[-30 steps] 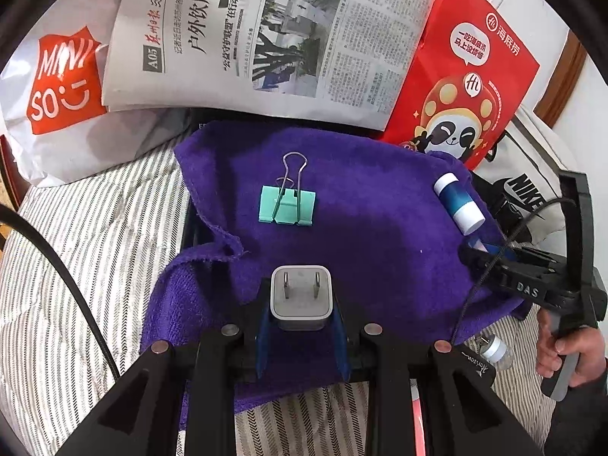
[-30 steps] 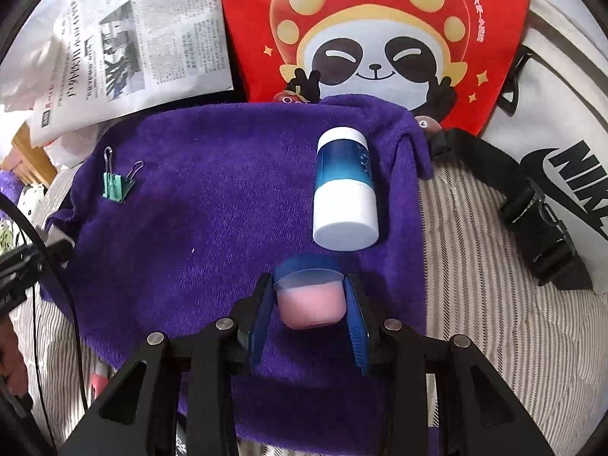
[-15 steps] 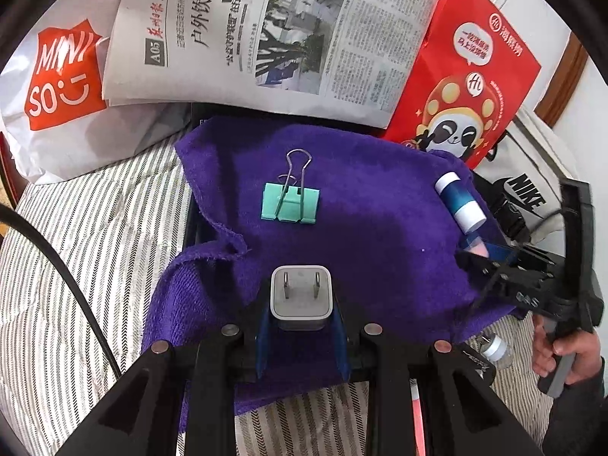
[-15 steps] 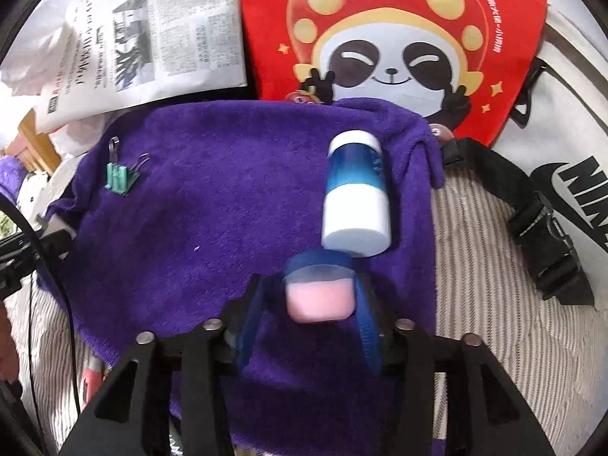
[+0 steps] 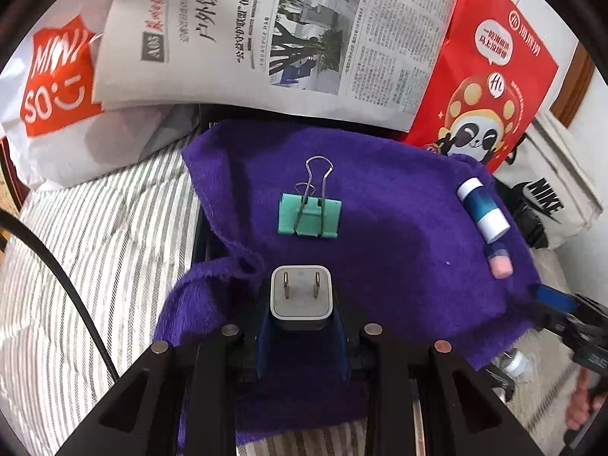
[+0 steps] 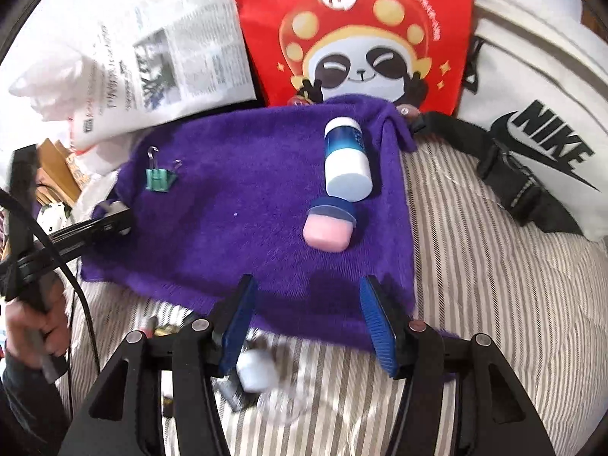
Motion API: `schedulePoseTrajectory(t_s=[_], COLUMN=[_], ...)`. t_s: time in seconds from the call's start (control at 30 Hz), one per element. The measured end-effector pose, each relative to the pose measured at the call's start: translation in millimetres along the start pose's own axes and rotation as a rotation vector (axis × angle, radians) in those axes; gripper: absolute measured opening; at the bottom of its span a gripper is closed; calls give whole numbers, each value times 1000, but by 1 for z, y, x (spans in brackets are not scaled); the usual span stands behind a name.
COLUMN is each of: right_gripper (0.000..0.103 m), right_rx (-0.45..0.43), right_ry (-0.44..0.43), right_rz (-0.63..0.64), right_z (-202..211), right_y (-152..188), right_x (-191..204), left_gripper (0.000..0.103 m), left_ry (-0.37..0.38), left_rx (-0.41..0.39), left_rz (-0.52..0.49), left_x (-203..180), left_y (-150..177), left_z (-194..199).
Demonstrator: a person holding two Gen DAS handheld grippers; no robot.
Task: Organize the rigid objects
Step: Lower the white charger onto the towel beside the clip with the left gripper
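Note:
My left gripper point(image 5: 302, 326) is shut on a grey two-prong charger plug point(image 5: 301, 296), held over the near edge of a purple towel point(image 5: 380, 235). A green binder clip point(image 5: 308, 216) lies on the towel beyond it. My right gripper point(image 6: 307, 323) is open and empty, pulled back over the towel's near edge point(image 6: 266, 209). A small pink jar with a blue lid point(image 6: 328, 228) lies on the towel ahead of it, beside a blue and white bottle point(image 6: 345, 163). Both also show at the right in the left wrist view: the jar point(image 5: 499, 262) and the bottle point(image 5: 482, 209).
A newspaper point(image 5: 288, 34), a red panda bag point(image 5: 482, 87), a white Miniso bag point(image 5: 49, 76) and a Nike bag point(image 6: 539, 114) ring the towel on a striped bedspread point(image 5: 95, 247). A small white-capped bottle point(image 6: 254, 372) and other small items lie under my right gripper.
My right gripper opened, let go of the pink jar on the towel beside the bottle, and drew back. The left gripper kept hold of the plug and barely moved.

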State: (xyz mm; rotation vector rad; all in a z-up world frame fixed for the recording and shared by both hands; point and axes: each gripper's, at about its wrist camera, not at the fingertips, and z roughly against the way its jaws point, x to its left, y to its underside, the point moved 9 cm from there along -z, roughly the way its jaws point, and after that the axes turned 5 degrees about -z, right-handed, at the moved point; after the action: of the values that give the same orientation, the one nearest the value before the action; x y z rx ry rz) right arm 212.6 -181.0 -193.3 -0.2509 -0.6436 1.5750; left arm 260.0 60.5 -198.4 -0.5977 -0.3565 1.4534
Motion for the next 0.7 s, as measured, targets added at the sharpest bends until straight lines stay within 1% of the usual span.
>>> schedulePoseTrajectory(t_s=[0.1, 0.17, 0.3, 0.47, 0.7], right_gripper=[61, 61, 61, 61, 61], right_rx=[-8, 1, 1, 27, 27], right_ry=[-39, -67, -79, -77, -104], right_rz=[-19, -23, -34, -33, -38], right_z=[17, 24, 34, 40, 50], right_y=[7, 14, 22, 39, 51], right_x=[-2, -1, -3, -5, 1], left_gripper=[26, 26, 26, 26, 26], left_ry=[-18, -25, -50, -121, -139], left_rx=[5, 5, 11, 26, 31], left_rz=[-13, -16, -29, -96, -111], left_x=[1, 2, 3, -3, -6], left_y=[-6, -10, -16, -17, -17], left_z=[-6, -10, -16, -24, -27])
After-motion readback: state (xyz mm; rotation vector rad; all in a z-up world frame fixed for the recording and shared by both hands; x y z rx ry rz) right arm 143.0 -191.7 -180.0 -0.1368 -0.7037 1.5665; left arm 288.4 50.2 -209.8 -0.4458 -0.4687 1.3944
